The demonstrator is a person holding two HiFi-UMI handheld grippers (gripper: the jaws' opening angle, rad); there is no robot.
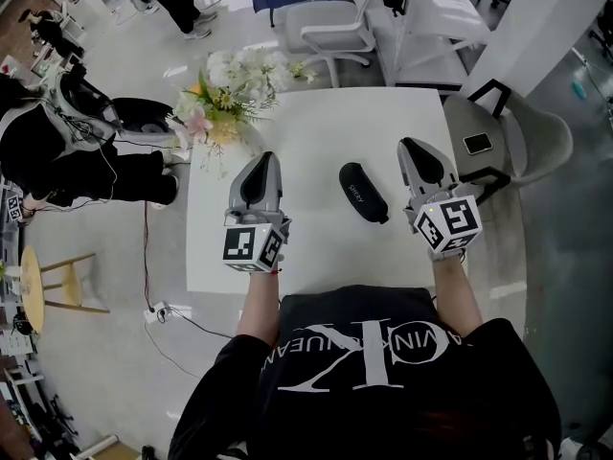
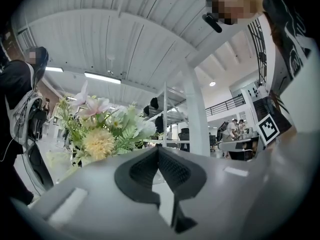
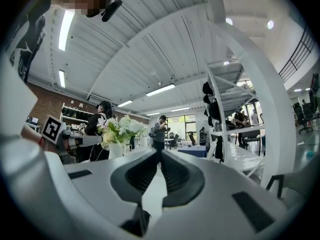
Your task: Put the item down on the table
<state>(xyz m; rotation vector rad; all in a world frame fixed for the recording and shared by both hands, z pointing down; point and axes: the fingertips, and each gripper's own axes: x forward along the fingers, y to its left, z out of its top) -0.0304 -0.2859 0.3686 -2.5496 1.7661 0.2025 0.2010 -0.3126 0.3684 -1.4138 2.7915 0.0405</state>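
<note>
The black oblong case point(image 1: 364, 192) lies flat on the white table point(image 1: 316, 123), between the two grippers and touched by neither. We judge the putting-down complete. The left gripper point(image 1: 263, 158) and right gripper point(image 1: 410, 146) hover at either side, each with its jaws pressed together on nothing. At most, drawing the grippers away is left. A flower bouquet point(image 1: 225, 99) stands at the table's far left corner.

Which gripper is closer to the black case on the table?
Right. The right gripper is just right of the black case; the left gripper is farther off to its left.
</note>
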